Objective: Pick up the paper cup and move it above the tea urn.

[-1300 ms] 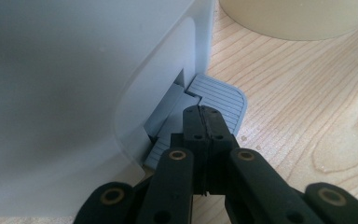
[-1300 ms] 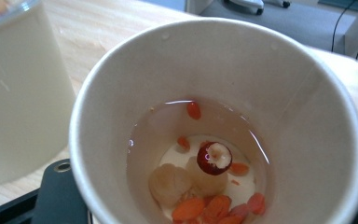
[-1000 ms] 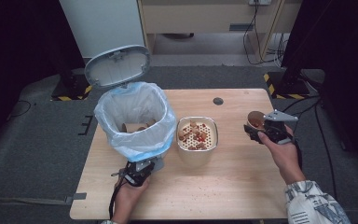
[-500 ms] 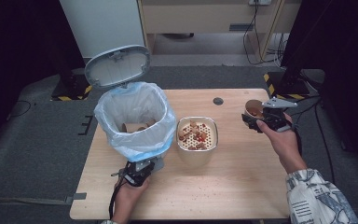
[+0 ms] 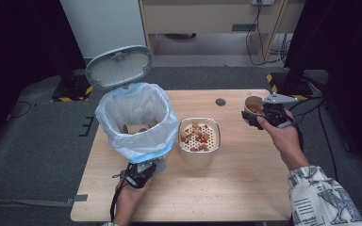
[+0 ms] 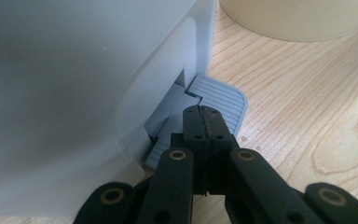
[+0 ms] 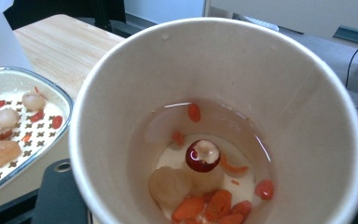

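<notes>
Grey carpet surrounds a light wooden table (image 5: pixel 245 188), with dark stands at both sides and a pale cabinet with cables behind it. Near the table's left edge stands a pedal bin (image 5: pixel 136 122) lined with a pale blue bag, its grey lid (image 5: pixel 119 67) tipped up and back; some brown pieces lie at the bottom of the bag. The left gripper (image 5: pixel 139 173) sits at the foot of the bin toward the near edge, and in the left gripper view its two black jaws are pressed together with nothing between them, their tips resting on the ribbed grey pedal (image 6: pixel 219 98) that juts from the bin's white wall. Just right of the bin, about mid-table, is a cream strainer container (image 5: pixel 199 141) whose perforated tray holds small red berries and pale round fruits. A small dark round mark (image 5: pixel 220 101) lies near the far edge. Over the far right corner the right gripper (image 5: pixel 259 115) is held above the table surface, clamped on the rim of a paper cup (image 5: pixel 253 104). The right gripper view looks into this cup (image 7: pixel 223 121), tilted toward the camera: a little cloudy liquid sits in the bottom with a red date, a pale round fruit and several orange-red berries. A patterned sleeve (image 5: pixel 323 197) covers the right forearm.
</notes>
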